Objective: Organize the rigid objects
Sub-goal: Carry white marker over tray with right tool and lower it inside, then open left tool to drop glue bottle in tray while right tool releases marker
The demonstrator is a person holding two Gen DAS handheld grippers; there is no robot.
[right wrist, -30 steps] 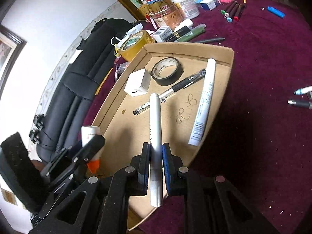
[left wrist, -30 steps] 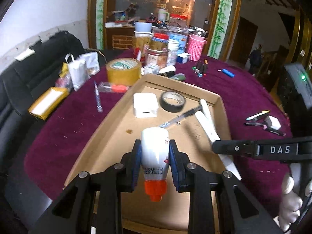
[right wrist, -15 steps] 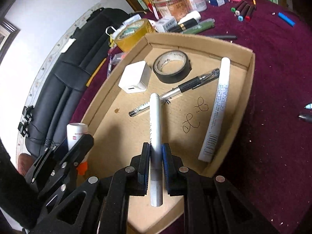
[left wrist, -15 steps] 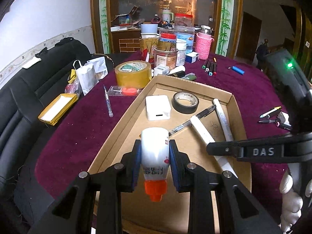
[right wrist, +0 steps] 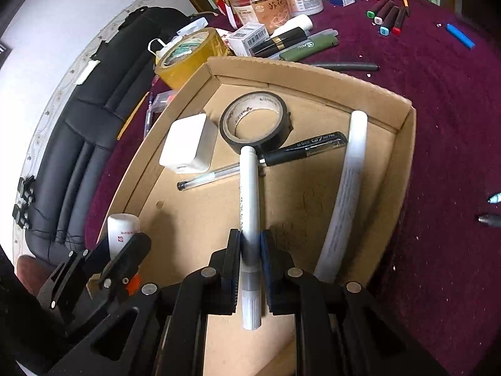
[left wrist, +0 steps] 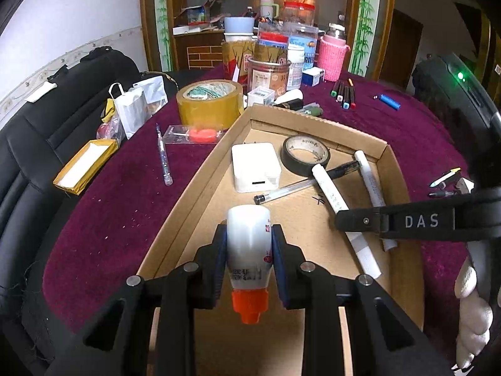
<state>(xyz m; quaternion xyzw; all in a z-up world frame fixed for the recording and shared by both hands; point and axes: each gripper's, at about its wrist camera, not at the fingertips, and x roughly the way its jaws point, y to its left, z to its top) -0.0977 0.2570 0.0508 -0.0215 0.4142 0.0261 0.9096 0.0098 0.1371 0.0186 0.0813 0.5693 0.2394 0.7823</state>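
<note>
**Both tongs loaded over the box**

Lower centre of the left view, the left tongs (left wrist: pixel 249 261) pinch a glue bottle (left wrist: pixel 249 244). In the right view, the right tongs (right wrist: pixel 250 261) clamp a white marker (right wrist: pixel 249 200). Both hang over the cardboard box (right wrist: pixel 404 169). Next, likely: set each down on the bare near floor, clear of the walls and black tape roll (right wrist: pixel 255 122).

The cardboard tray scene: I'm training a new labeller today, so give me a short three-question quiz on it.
1. True or false: the left gripper is shut on a glue bottle with an orange cap.
2. What does the right gripper hold? A) black tape roll B) white marker C) blue lighter
3. Fill in: the white charger block lies in the cardboard tray beside the ____ tape roll.

Key: 1 true; 2 B, the white marker; 3 black.
</note>
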